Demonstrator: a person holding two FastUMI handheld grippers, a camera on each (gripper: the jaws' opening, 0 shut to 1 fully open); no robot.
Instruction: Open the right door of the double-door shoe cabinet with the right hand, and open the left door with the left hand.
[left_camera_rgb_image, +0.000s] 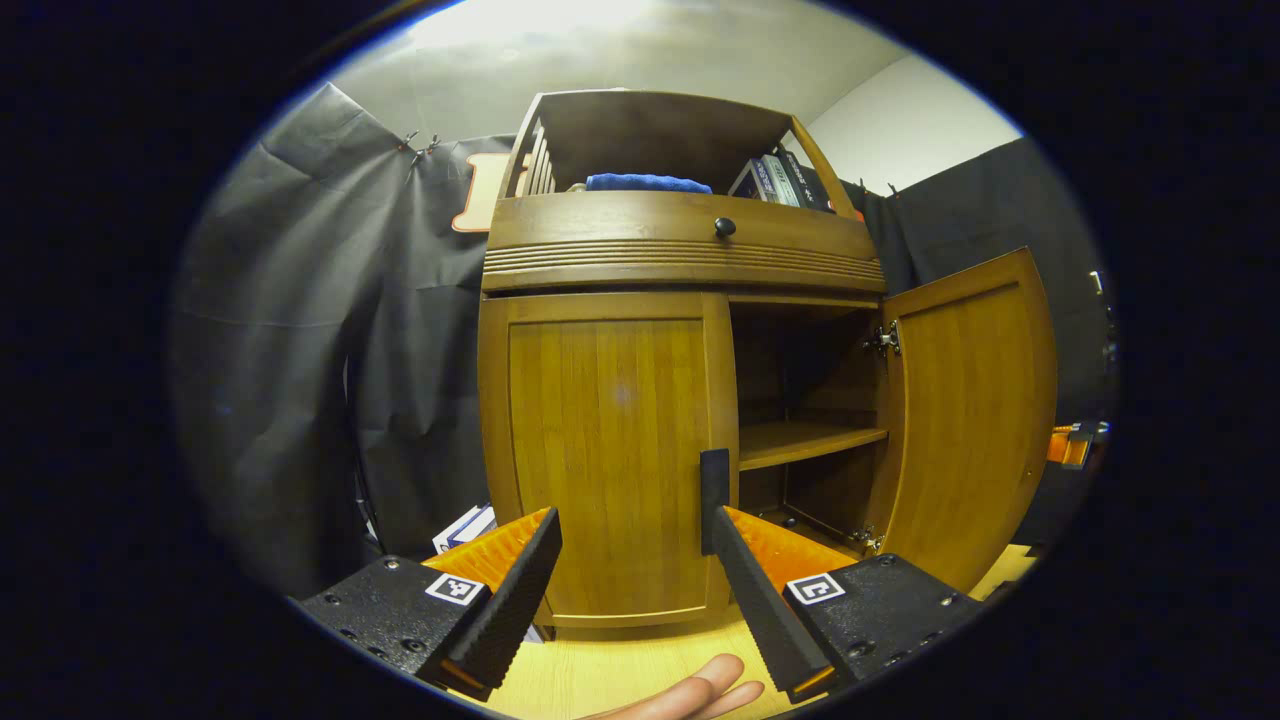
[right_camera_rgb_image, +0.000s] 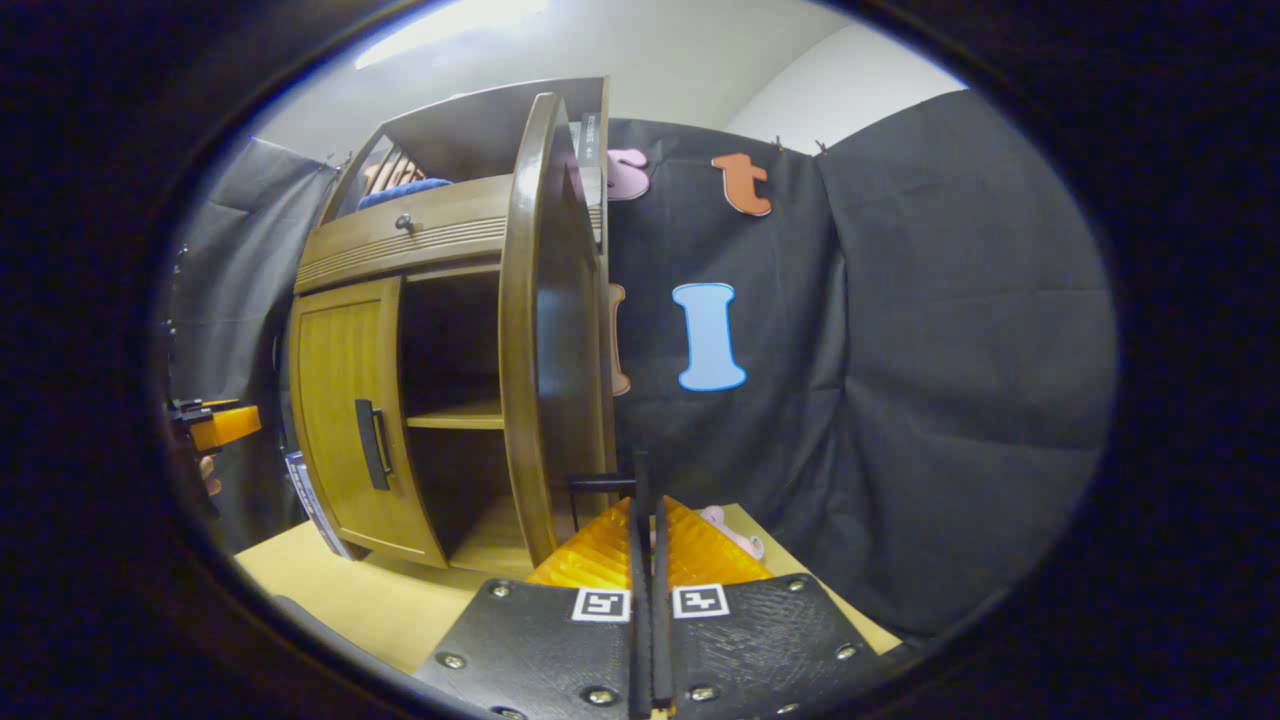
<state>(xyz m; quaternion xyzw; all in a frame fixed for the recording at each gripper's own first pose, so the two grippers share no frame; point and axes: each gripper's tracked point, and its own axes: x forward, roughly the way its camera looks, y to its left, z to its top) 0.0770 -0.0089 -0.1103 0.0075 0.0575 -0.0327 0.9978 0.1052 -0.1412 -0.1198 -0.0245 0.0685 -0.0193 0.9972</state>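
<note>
Clearly, the left gripper (left_camera_rgb_image: 630, 580) was held wide open and empty, its fingers spread to either side of the closed left door (left_camera_rgb_image: 605, 455), whose black handle (left_camera_rgb_image: 714, 500) — a bar standing upright at the door's inner edge — was seen just at the tip of the gripper's right-hand finger. The right gripper (right_camera_rgb_image: 648, 560) was pressed shut, seemingly on the handle of the right door (right_camera_rgb_image: 545, 330), which already stood swung wide — so the left gripper was judged the nearer to the remaining door.
</note>
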